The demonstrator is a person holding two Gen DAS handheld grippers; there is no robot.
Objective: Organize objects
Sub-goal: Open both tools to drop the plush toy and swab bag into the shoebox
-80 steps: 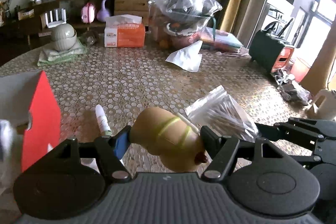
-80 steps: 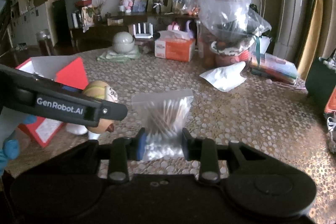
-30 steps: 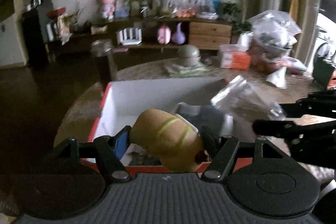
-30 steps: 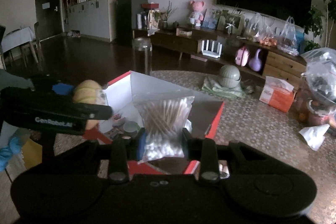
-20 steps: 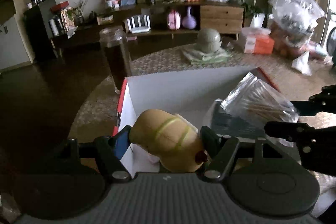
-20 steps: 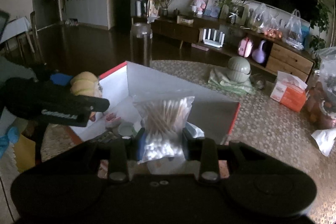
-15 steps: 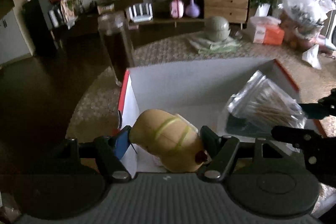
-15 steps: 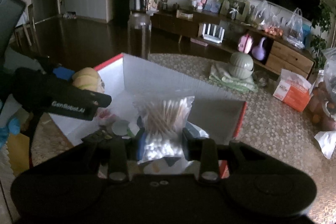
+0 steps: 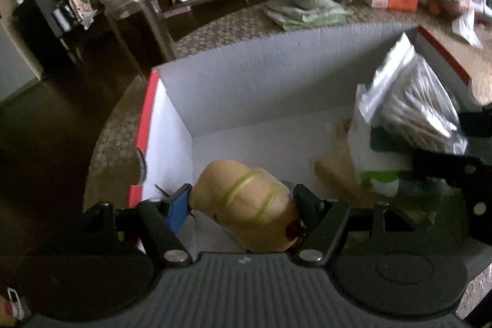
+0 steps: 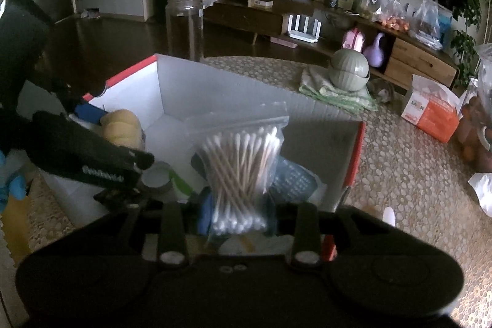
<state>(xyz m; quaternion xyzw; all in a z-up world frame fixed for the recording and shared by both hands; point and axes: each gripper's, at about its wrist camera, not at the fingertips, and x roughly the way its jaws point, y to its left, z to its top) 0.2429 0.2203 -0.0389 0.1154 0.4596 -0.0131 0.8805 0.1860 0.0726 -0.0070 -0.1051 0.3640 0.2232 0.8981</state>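
Observation:
My left gripper [image 9: 243, 202] is shut on a tan plush toy [image 9: 246, 205] with green stripes and holds it over the left end of an open box [image 9: 246, 88] with white inner walls and red outside. My right gripper [image 10: 238, 214] is shut on a clear bag of cotton swabs [image 10: 243, 162] and holds it over the box [image 10: 209, 91] on the right side. The toy [image 10: 123, 125] and the left gripper [image 10: 92, 162] show at the left of the right wrist view. The swab bag [image 9: 412, 106] shows at the right of the left wrist view.
Several small items lie in the box, among them a blue packet [image 10: 295, 180] and a roll of tape [image 10: 156, 177]. On the patterned table [image 10: 399, 162] stand a glass jar [image 10: 184, 26], a green bowl set on a cloth [image 10: 347, 69] and an orange tissue box [image 10: 433, 109].
Both grippers have carried their objects from over the table to over the open box and dropped lower toward its inside. Both stay shut on their objects.

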